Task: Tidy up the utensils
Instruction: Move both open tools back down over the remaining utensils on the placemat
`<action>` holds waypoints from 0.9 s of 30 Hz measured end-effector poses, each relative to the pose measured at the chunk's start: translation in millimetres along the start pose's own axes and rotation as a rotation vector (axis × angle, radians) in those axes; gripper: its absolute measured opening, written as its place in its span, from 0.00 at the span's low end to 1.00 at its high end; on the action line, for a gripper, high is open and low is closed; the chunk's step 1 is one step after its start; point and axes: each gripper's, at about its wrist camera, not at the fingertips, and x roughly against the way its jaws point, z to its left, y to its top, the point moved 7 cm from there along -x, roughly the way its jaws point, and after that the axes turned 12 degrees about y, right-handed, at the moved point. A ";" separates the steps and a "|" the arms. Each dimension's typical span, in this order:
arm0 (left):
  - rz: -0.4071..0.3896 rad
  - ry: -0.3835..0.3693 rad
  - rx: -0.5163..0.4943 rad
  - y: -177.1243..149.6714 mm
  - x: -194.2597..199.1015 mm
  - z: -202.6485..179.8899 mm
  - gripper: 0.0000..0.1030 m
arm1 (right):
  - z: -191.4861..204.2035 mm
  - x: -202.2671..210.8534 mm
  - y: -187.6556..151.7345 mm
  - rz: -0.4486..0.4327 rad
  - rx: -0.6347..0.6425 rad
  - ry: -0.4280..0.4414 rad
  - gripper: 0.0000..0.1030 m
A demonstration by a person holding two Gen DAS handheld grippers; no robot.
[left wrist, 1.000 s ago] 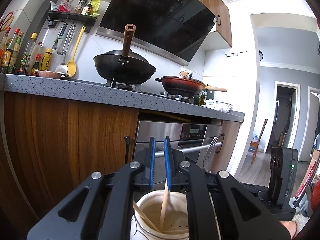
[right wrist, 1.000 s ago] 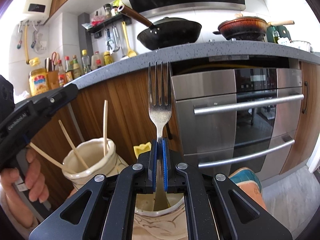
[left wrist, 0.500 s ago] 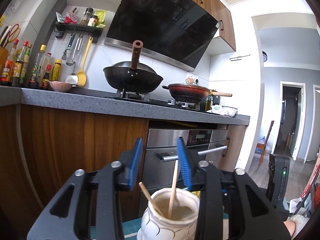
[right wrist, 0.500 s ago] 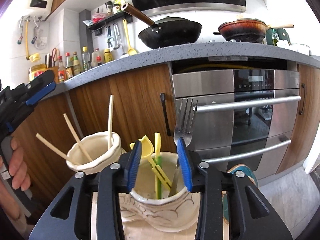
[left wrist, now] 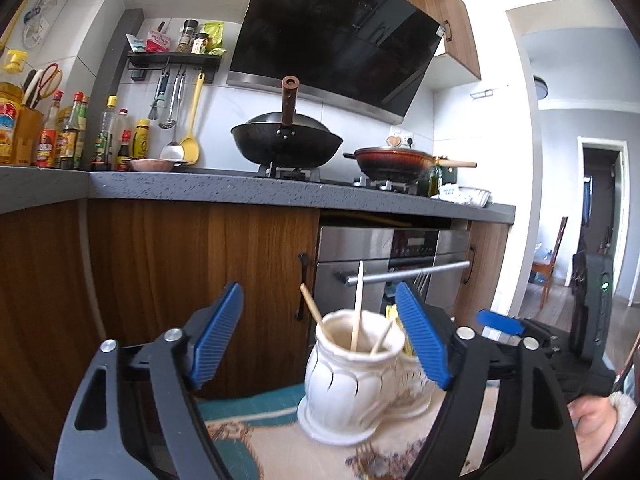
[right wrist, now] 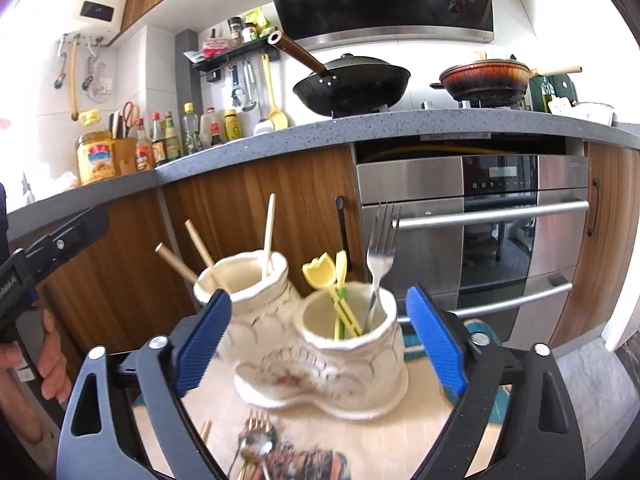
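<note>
Now both your grippers, left gripper (left wrist: 320, 338) and right gripper (right wrist: 318, 340), have their blue-padded fingers spread apart, empty. Nearest you, loose metal cutlery (right wrist: 254, 446) lies on the surface; reaching for it looks like your next move. Beyond stands the cream ceramic twin-pot holder (right wrist: 320, 344): three wooden chopsticks (right wrist: 269, 236) left, one steel fork (right wrist: 378, 264) and yellow plastic utensils (right wrist: 330, 280) right.

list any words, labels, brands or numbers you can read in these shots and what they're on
Nothing can be read for certain.
Large yellow jar: red and yellow label, print blurred.
Sauce bottles: labels too small.
Spice jars on the shelf: labels too small.
Oven panel: display marks too small.
Water heater: dark display, nothing legible.
</note>
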 end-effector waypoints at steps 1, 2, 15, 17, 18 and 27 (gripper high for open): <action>0.006 0.008 -0.008 -3.5 4.1 -0.1 0.81 | 0.8 3.6 -2.9 0.004 0.004 -0.003 0.90; 0.011 0.012 -0.011 -6.7 6.7 0.2 0.82 | 1.6 7.5 -6.7 0.009 0.009 -0.009 0.91; 0.226 0.059 -0.057 -65.6 30.7 2.2 0.90 | -9.9 33.4 -65.1 0.119 -0.095 0.010 0.94; 0.263 0.061 -0.071 -77.2 32.0 1.8 0.91 | -10.9 30.0 -71.2 0.139 -0.094 0.002 0.94; 0.298 0.062 -0.083 -87.5 31.7 1.2 0.91 | -11.2 28.2 -73.5 0.149 -0.091 -0.006 0.94; 0.590 0.102 -0.151 -159.3 24.7 -2.9 0.90 | -6.0 27.6 -74.8 0.152 -0.069 0.007 0.94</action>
